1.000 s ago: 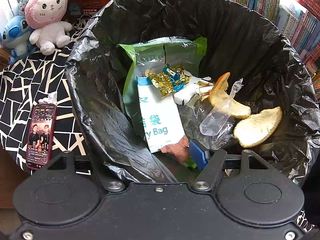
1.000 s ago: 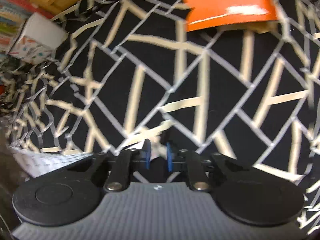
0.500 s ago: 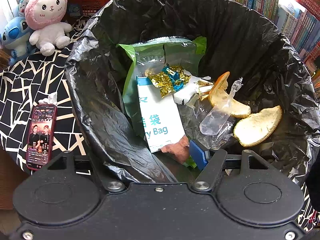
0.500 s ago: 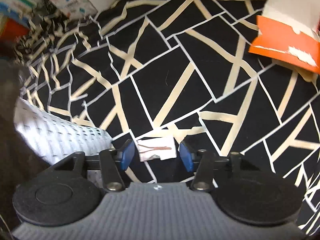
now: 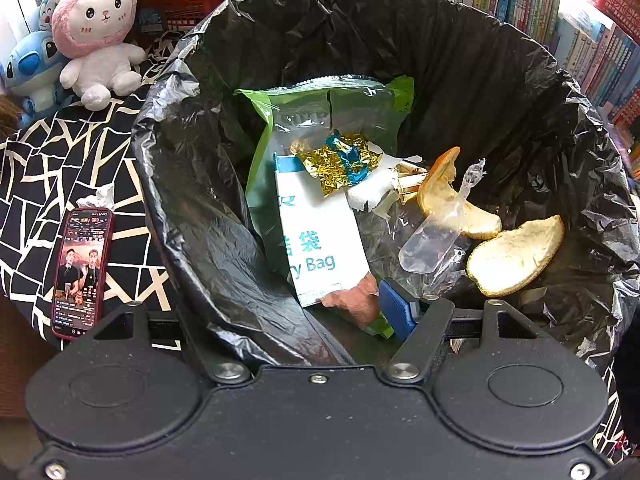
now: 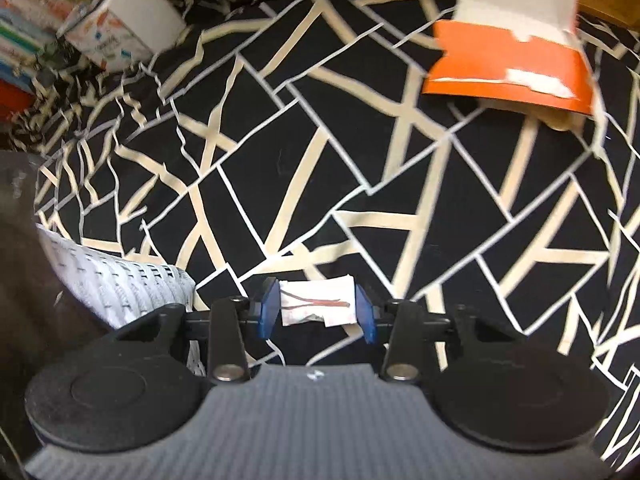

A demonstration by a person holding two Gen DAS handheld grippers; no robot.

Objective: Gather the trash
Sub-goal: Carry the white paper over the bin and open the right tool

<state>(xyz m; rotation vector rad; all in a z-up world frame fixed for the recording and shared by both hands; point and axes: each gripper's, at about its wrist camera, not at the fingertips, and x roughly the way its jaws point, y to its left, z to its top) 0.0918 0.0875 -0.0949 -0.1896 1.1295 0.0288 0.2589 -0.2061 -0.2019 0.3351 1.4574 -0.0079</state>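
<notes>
A bin lined with a black trash bag (image 5: 500, 92) fills the left wrist view and holds a green-and-white plastic bag (image 5: 320, 240), gold foil (image 5: 336, 160) and two peel pieces (image 5: 516, 256). My left gripper (image 5: 292, 316) straddles the bag's near rim and is shut on it. Its blue pad (image 5: 394, 312) sits inside the bin, and the other finger is hidden behind the plastic. In the right wrist view, a small white paper scrap (image 6: 316, 306) with a red line lies on the black-and-cream cloth (image 6: 400, 184). My right gripper (image 6: 316, 308) points down over it, jaws closing, the scrap between the pads.
A phone (image 5: 80, 272) and a crumpled tissue (image 5: 98, 198) lie on the cloth left of the bin. Plush toys (image 5: 94, 36) and books stand behind. An orange-and-white torn box (image 6: 512, 64), a white carton (image 6: 116, 28) and a white mesh item (image 6: 120, 284) lie around the scrap.
The right gripper opened from shut, came down around the paper scrap, and its pads have now drawn in close to the scrap's edges. The left gripper and the bin have not moved.
</notes>
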